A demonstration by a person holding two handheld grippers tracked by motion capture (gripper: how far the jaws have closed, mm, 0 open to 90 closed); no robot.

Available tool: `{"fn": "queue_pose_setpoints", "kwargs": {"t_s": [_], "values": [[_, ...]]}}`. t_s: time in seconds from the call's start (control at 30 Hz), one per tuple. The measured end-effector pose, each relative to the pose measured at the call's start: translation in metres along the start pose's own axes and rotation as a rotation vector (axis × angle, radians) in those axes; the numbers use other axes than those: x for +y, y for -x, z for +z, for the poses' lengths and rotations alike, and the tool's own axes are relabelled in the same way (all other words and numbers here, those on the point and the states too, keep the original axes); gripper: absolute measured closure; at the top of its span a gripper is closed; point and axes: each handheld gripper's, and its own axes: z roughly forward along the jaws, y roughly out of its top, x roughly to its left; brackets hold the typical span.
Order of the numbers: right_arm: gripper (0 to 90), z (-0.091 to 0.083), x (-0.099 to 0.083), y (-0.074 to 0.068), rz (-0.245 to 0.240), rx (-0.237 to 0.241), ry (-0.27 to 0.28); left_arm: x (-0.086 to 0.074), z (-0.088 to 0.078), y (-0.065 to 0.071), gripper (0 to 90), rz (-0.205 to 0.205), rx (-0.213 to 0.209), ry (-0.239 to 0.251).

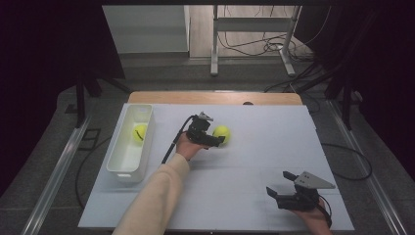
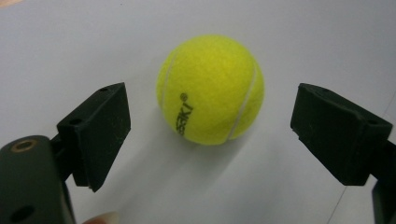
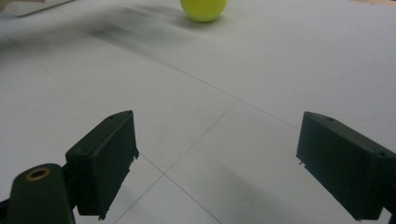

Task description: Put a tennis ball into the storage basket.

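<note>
In the right gripper view the tennis ball (image 3: 204, 9) was cut off by the top edge. Black print on the ball (image 2: 210, 88) was partly unreadable.

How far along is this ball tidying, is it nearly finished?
About halfway, by the look of it. One tennis ball already lies in the white bin. The left gripper is open with its fingers either side of the second ball on the table, not touching it. Grasping and binning it remain. The right gripper waits open.
</note>
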Motion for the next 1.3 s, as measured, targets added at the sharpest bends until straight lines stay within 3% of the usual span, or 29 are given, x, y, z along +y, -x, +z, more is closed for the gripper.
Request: {"fn": "queue_pose_setpoints", "kwargs": {"t_s": [0.63,1.0,1.2,1.3], "values": [[12.5,-0.001,-0.001,0.0,0.0,0.001,0.002,0.009,0.023,0.0,13.2,0.005,0.012,-0.015],[12.5,-0.001,-0.001,0.0,-0.001,-0.003,0.002,0.008,0.033,-0.004,13.7,-0.016,0.014,-0.033],[12.5,-0.002,-0.001,0.0,-0.001,-0.003,0.002,0.008,0.035,-0.004,22.1,-0.001,-0.02,-0.038],[12.5,-0.002,-0.001,0.0,-0.001,-0.004,0.001,0.008,0.035,-0.003,25.9,0.004,-0.017,-0.042]]}}
